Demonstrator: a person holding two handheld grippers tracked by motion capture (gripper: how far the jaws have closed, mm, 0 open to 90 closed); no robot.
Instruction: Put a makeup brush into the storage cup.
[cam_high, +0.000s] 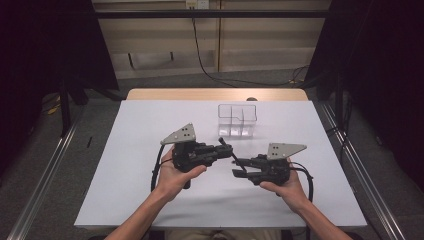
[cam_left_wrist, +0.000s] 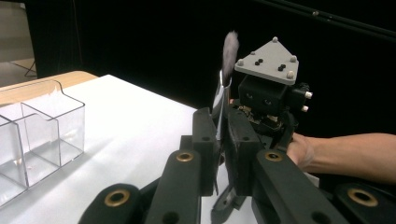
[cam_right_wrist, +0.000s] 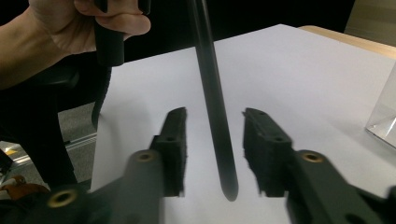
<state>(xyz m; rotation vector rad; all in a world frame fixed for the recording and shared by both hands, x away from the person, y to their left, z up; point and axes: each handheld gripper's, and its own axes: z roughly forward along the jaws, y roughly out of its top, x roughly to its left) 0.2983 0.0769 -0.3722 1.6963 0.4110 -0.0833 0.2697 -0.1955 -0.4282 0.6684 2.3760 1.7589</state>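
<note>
Brush (cam_high: 233, 155), seemingly a makeup brush, is clamped in the left tongs (cam_high: 226, 150), handle between the spread right tongs (cam_right_wrist: 212, 154) midway over the bench (cam_high: 130, 150), clear organizer (cam_high: 237, 120) unfilled.

At the frame's lower centre, the left gripper (cam_high: 223, 148) points right with jaws closed tight, while the right gripper (cam_high: 237, 172), held opposite, points left with jaws spread apart.
</note>
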